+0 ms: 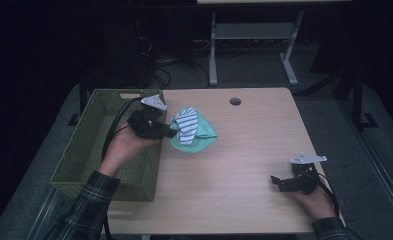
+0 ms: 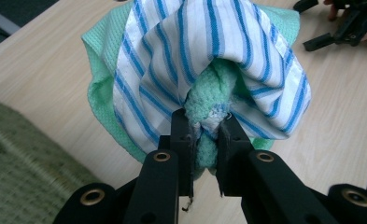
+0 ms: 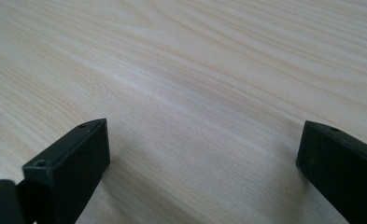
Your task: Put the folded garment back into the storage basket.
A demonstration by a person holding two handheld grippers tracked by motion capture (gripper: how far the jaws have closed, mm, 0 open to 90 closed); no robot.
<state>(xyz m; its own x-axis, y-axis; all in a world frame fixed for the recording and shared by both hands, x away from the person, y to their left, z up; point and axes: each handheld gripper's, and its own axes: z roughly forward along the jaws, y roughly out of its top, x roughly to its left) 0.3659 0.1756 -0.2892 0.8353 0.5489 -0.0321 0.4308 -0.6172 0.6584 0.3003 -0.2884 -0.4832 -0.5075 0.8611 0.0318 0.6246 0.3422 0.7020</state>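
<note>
Two cloths, a green cloth (image 2: 102, 93) and a striped cloth (image 2: 209, 51), are pinched together in your left gripper (image 2: 204, 135), seemingly lifted off the table (image 1: 244, 150) just beside the basket (image 1: 79, 150) rim. Your right gripper (image 3: 202, 154) rests wide apart near the table's right edge, bare wood between.

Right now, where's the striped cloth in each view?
High view: striped cloth left of centre, beside the basket, at the left claw.
Left gripper view: upper centre, bunched with the green cloth between the jaws.
Right gripper view: not in it.
Shared landmark: the wooden table.
</note>
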